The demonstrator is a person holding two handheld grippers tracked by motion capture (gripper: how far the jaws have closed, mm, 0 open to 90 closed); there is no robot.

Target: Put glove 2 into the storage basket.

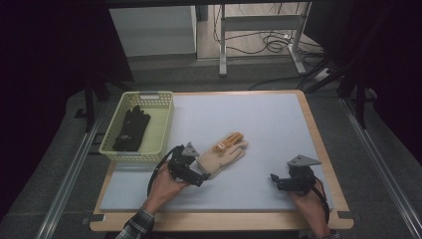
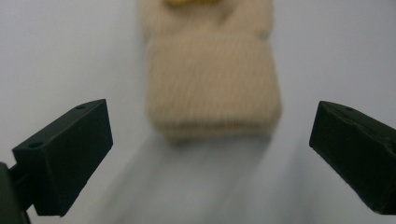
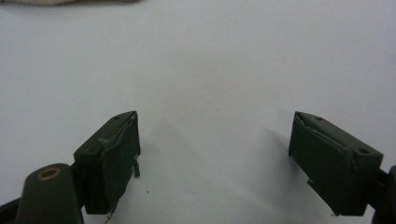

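A beige knitted glove (image 1: 223, 152) with yellow-orange finger patches lies flat on the pale mat (image 1: 259, 119), cuff toward me. My left gripper (image 1: 203, 178) sits just short of that cuff with its jaws wide apart. In the left gripper view the cuff (image 2: 212, 88) lies ahead of the two black fingertips (image 2: 70, 149), a strip of bare mat between them. My right gripper (image 1: 273, 179) rests at the mat's front right, open over bare mat (image 3: 215, 154), nothing between its fingers. A black glove (image 1: 130, 128) lies in the yellow basket (image 1: 160, 130).
The yellow basket stands at the mat's back left corner. The mat covers a wooden table (image 1: 219, 221) with a narrow border. Beyond the far edge are table legs and cables on the floor (image 1: 263, 42). Dark curtains close both sides.
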